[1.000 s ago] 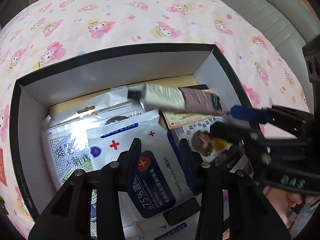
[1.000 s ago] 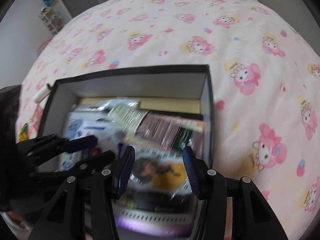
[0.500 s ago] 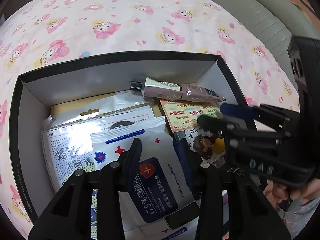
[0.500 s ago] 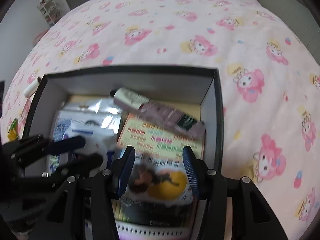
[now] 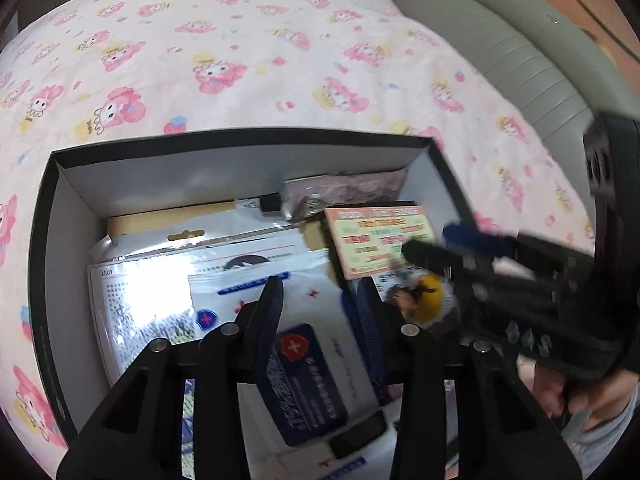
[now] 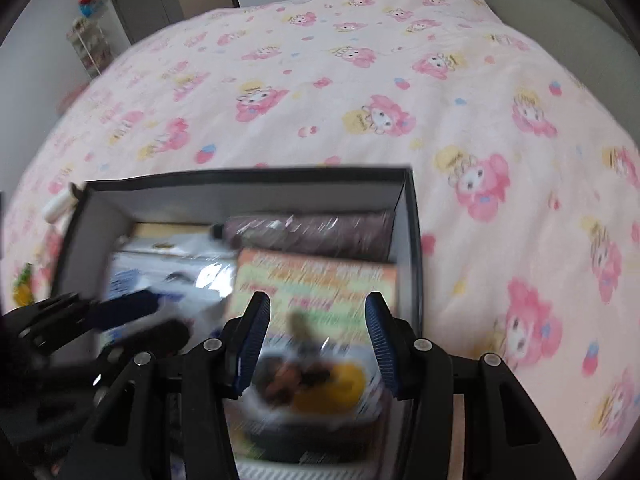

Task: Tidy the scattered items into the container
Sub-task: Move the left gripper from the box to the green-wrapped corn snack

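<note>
While both claws are hovering released over the black box (image 5: 44, 216) | brown tube (image 6: 308, 232) is lying crosswise along far wall, nearer right gripper (image 6: 316, 340) | left gripper (image 5: 320, 300) is idling | a white item (image 6: 60, 208), possibly a tube, is lying outside the box's left corner.

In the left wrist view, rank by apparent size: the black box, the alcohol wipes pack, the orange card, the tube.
1. black box
2. alcohol wipes pack, though enlarged by nearness to the camera
3. orange card and tube: similar, tube partly hidden, unranked
</note>
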The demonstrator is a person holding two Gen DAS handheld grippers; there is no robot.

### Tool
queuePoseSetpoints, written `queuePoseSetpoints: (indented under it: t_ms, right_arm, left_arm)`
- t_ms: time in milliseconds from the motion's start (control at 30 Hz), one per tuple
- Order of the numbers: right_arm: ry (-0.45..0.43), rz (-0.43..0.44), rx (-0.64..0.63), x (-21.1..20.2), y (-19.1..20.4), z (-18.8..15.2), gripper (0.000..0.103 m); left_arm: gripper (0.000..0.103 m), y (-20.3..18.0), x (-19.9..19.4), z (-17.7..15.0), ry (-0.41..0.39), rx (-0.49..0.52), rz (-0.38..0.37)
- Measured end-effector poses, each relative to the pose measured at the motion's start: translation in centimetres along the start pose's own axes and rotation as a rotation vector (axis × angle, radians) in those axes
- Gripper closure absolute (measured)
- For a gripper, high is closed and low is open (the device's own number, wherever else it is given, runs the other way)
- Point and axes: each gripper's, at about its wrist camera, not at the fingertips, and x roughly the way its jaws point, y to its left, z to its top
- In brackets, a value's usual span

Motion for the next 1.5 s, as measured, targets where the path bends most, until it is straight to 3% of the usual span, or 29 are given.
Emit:
queuePoseSetpoints:
  t_ms: [233, 433, 667, 833, 1000, 1200, 1367, 1500]
  right_arm:
    - [-0.181, -0.023, 0.076, -6.3, 1.1, -5.7, 0.058]
    - [-0.203, 0.01, 0.055, -9.7, 3.1, -9.6, 0.058]
    - [-0.266, 0.09, 0.033, -15.2, 6.9, -10.9, 0.058]
    - [-0.301, 0.147, -0.031, -17.5, 11.5, -10.7, 0.058]
    - [-0.271, 0.209, -0.143, -17.5, 17.5, -10.5, 0.058]
    - [-0.187, 0.33, -0.444, -15.1, 26.8, -8.3, 0.058]
    - [-0.108, 0.384, -0.508, -11.0, 33.5, -5.8, 0.058]
    - [0.022, 0.384, -0.574, -5.2, 38.0, -4.9, 0.058]
  left_arm:
    - [0.065, -1.9, -4.8, -3.3, -0.104, 0.055, -0.029]
    - [0.065, -2.5, -8.2, -6.5, -0.107, 0.052, -0.036]
    - [0.064, -3.3, -16.4, -7.7, -0.163, 0.09, 0.046]
    - [0.063, -1.2, -21.3, -9.2, -0.208, 0.072, 0.154]
    - [0.058, 4.2, -24.6, -12.1, -0.229, -0.048, 0.198]
    - [0.053, 13.5, -27.1, -16.3, -0.263, -0.281, 0.215]
    - [0.053, 21.6, -28.8, -19.4, -0.319, -0.47, 0.263]
    - [0.054, 28.7, -28.0, -22.4, -0.311, -0.608, 0.356]
